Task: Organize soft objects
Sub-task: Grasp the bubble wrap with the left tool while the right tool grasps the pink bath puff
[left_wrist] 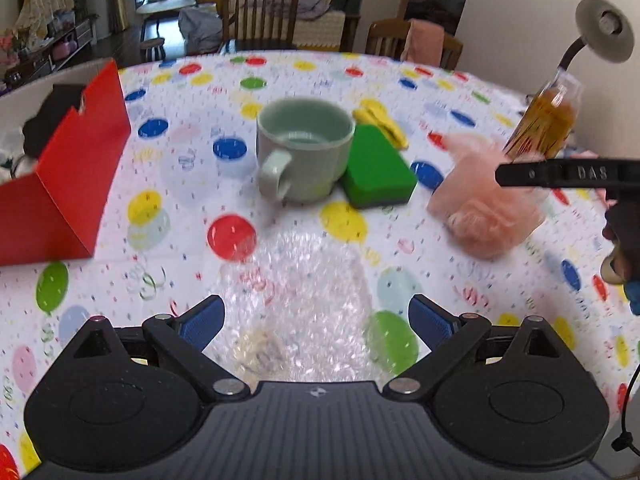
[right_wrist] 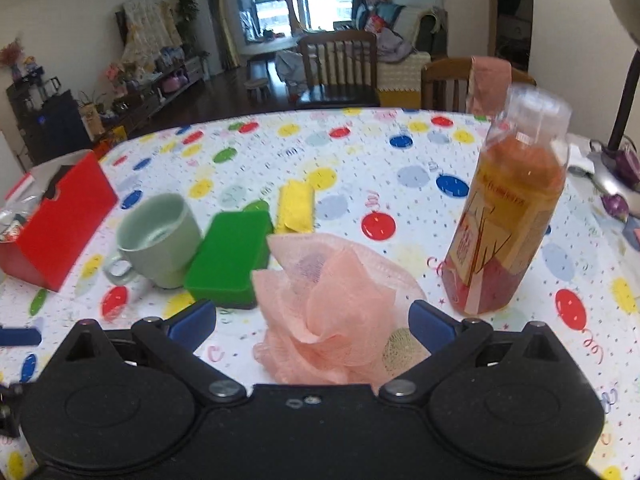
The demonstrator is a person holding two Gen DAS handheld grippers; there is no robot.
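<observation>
A sheet of clear bubble wrap [left_wrist: 296,300] lies on the balloon-print tablecloth between the open fingers of my left gripper [left_wrist: 316,316]. A pink mesh bath pouf [right_wrist: 320,312] lies between the open fingers of my right gripper [right_wrist: 312,320]; it also shows in the left wrist view [left_wrist: 480,208]. A green sponge [right_wrist: 228,256] lies next to a pale green mug [right_wrist: 160,240], with a yellow cloth [right_wrist: 296,206] behind it. In the left wrist view the sponge [left_wrist: 378,168], mug [left_wrist: 304,152] and yellow cloth [left_wrist: 380,120] sit mid-table.
A red box [left_wrist: 64,184] with items inside stands at the left, also in the right wrist view [right_wrist: 60,220]. A bottle of orange drink [right_wrist: 512,208] stands right of the pouf. A lamp [left_wrist: 604,36] is at the far right. Chairs stand beyond the table's far edge.
</observation>
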